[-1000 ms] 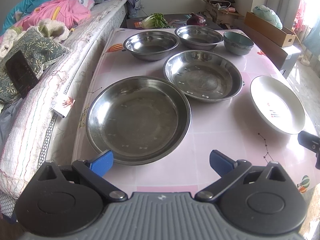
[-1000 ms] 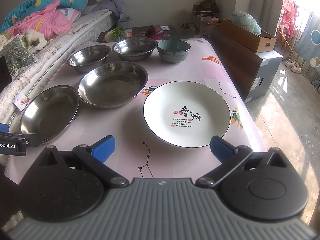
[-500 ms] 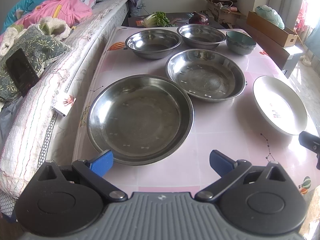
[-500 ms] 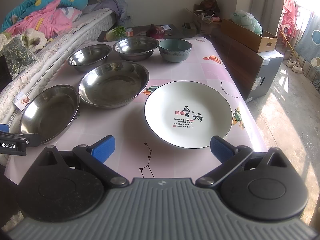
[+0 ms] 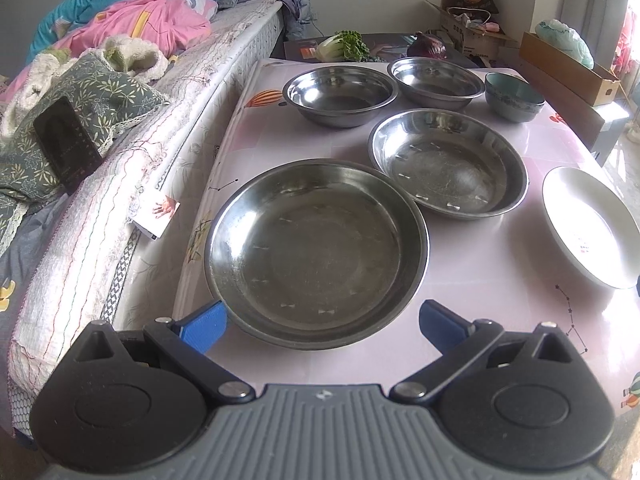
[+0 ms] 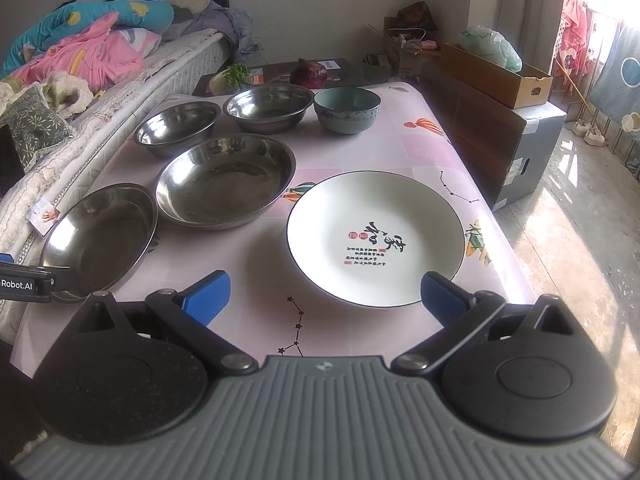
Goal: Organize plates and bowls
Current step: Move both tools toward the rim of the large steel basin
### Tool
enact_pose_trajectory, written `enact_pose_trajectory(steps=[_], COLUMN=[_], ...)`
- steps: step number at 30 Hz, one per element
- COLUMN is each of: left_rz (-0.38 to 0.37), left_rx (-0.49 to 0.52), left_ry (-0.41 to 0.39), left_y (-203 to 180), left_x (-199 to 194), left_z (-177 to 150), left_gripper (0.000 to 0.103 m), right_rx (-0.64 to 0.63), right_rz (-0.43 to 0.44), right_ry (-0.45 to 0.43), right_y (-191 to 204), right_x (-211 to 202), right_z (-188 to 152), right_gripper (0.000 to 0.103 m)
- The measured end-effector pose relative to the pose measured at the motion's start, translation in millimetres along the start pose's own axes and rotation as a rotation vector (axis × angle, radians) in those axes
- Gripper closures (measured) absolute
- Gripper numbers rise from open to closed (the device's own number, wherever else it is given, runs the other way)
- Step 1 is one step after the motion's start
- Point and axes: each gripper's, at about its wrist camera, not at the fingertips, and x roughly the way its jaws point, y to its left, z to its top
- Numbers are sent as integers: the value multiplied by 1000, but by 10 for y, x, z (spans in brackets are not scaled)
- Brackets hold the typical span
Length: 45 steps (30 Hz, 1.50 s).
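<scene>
My left gripper (image 5: 322, 322) is open, its blue pads either side of the near rim of a large steel plate (image 5: 316, 252). Behind it lie a second steel plate (image 5: 448, 164), two steel bowls (image 5: 340, 94) (image 5: 436, 82) and a teal bowl (image 5: 514, 96). My right gripper (image 6: 324, 294) is open just short of the near edge of a white plate (image 6: 376, 236) with red and black writing. That white plate (image 5: 588, 224) also shows at the right of the left wrist view. The left gripper's body (image 6: 28, 280) appears at the left edge of the right wrist view.
The pink patterned table (image 6: 360, 152) stands against a bed (image 5: 120, 152) with blankets and a phone (image 5: 66, 144) on its left. Vegetables (image 6: 236, 76) lie on a dark low table beyond. A dark cabinet (image 6: 492, 136) with a cardboard box stands right of the table.
Both grippers have moved slightly forward towards the plates in front of them. The dishes have not moved.
</scene>
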Motion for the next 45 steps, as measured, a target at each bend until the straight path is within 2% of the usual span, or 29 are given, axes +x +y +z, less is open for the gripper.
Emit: enact_pose_trajectory(steps=[7, 17, 25, 45], left_rz=[44, 58, 46, 40], left_rx=[-52, -92, -107, -94], left_ry=[-23, -61, -57, -75], left_y=[213, 427, 571, 688], left_x=[71, 158, 290, 602], left_z=[65, 234, 399, 958], left_gripper=[0, 0, 0, 0], right_rx=[-50, 73, 42, 15], right_rz=[-32, 75, 85, 130], right_ry=[-19, -96, -154, -169], right_y=[32, -102, 44, 334], right_x=[68, 186, 310, 784], right_z=[48, 272, 487, 1023], right_gripper=[1, 1, 1, 1])
